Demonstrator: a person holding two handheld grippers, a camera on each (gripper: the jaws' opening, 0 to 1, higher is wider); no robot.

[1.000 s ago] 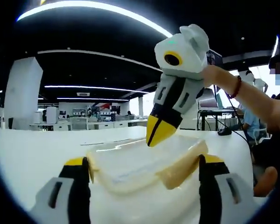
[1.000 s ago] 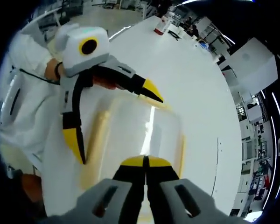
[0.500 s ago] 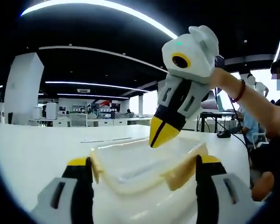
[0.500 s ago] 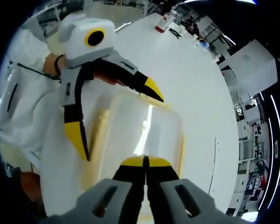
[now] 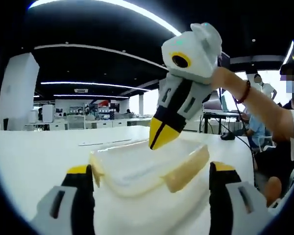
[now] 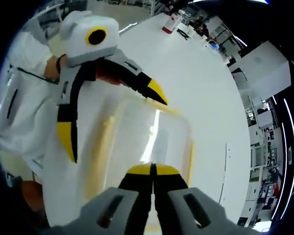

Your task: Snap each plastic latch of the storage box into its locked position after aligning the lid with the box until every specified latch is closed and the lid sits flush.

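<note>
While the person stands at the long white table (image 5: 34, 161), the storage box (image 5: 152, 196) sits on it between their two tools, a translucent white tub with its lid (image 5: 137, 166) on top and pale yellow latches along the edges. Seen from the left gripper view, the left gripper (image 5: 149, 186) is spread wide, its two black, yellow-tipped jaws standing on either side of the box's near end; whether they touch the plastic I cannot tell. One yellow latch (image 5: 186, 169) slopes along the right-hand edge of the lid, just inside the right jaw. The right gripper (image 5: 159, 134) comes down from above in that same view, held by a hand (image 5: 225, 78) with a dark bead bracelet, its jaws pressed together into a single yellow point resting on or just over the far edge of the lid. From the right gripper view, the right gripper (image 6: 153, 171) shows those tips closed against each other with nothing between them, poised at the box's near rim. Across the lid (image 6: 147, 142) the left gripper (image 6: 110, 122) straddles the far end with jaws wide apart. Behind, an open office with desks stretches away under long ceiling lights (image 5: 103, 6).
</note>
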